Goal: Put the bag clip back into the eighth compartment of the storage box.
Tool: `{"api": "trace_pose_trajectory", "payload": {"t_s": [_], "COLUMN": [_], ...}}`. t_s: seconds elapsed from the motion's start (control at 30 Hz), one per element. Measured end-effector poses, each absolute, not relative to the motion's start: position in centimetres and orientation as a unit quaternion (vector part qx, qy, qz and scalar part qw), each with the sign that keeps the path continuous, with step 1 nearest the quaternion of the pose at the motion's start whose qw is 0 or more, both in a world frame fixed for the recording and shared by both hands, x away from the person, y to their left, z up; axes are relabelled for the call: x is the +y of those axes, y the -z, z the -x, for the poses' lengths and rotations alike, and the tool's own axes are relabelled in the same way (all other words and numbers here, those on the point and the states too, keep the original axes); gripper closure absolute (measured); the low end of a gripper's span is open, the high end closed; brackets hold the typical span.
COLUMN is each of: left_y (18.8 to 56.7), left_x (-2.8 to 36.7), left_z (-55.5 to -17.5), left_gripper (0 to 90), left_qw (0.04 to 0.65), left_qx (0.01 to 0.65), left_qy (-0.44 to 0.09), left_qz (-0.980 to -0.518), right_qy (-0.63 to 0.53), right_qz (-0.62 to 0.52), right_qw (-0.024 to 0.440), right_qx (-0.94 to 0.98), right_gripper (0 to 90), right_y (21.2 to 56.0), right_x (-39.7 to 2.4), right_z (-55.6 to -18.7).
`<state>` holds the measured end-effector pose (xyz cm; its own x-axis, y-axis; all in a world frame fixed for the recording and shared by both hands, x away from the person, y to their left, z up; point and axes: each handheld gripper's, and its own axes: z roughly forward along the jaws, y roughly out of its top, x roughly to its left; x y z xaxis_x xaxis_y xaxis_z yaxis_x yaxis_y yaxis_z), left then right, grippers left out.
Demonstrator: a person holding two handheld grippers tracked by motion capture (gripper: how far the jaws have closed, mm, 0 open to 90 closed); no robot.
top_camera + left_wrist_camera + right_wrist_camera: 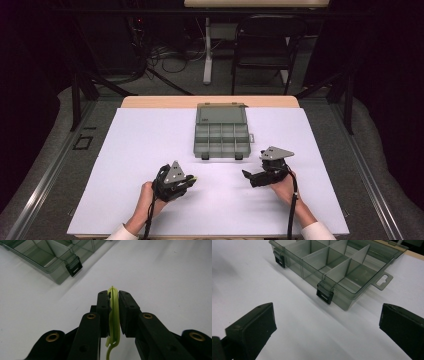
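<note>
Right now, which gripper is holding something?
The left gripper: its fingers clamp a thin yellow-green plastic piece. The right gripper is wide open, nothing between.

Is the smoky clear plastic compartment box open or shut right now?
Open: the smoky clear plastic compartment box has its lid flat behind, dividers exposed.

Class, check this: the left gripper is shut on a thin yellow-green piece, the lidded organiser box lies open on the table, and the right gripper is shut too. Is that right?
Not quite. The right gripper is open: the right gripper view shows its jaws wide apart with nothing between them. The rest holds: the left gripper is shut on the yellow-green piece, and the box lies open.
</note>
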<state>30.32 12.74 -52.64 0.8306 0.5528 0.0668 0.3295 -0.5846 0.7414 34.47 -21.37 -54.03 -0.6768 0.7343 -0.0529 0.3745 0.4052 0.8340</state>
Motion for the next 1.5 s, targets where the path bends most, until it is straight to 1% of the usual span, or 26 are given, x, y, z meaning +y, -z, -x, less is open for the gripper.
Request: {"api": "trace_pose_trajectory", "payload": {"t_s": [1.5], "left_y": [48.8], "left_x": [7.6], "left_z": [-36.4], "left_gripper": [79.1], "left_qw": [0.387], "left_qx": [0.222], "left_qy": [-0.172], "left_qz": [-0.878], "right_qy": [-0.426], "right_qz": [-0.339], "right_qw": [0.211], "right_qx": [0.812], "right_gripper": [0.0], "right_y": [54.0], "right_x": [-21.3], "right_z": [-34.5]}}
